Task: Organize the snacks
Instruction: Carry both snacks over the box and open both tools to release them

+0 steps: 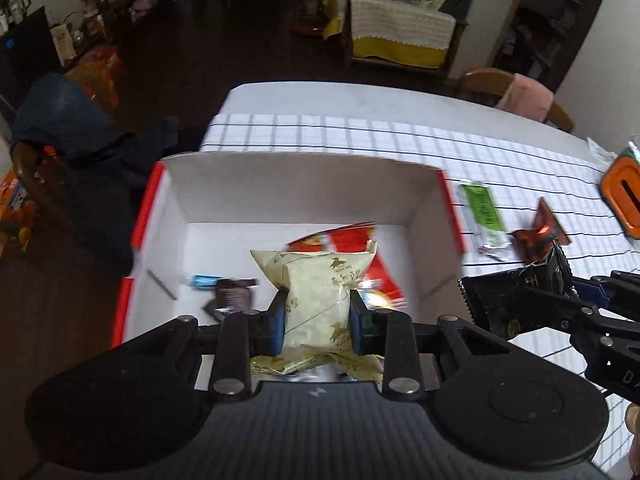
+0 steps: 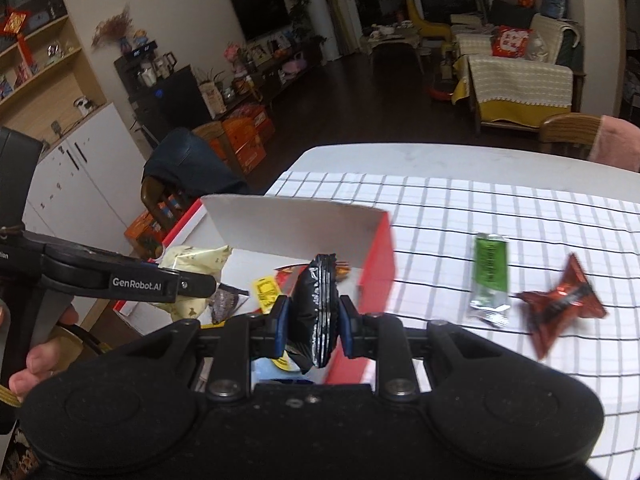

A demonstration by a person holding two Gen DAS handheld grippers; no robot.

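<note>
Left wrist view: we've got the left gripper clamped on a cream-coloured crinkly snack packet with gold print, jaws only a little way apart with the blue pads pressing both sides, held above the open white cardboard box with red outer sides, which already has a few wrapped snacks inside. From the right wrist view, the right gripper is pinched tight on a shiny black foil snack pouch over the box's near right corner. Out on the white grid-checked tablecloth we see a green foil snack bar and, just beside it, a red-brown twisted candy wrapper.
</note>
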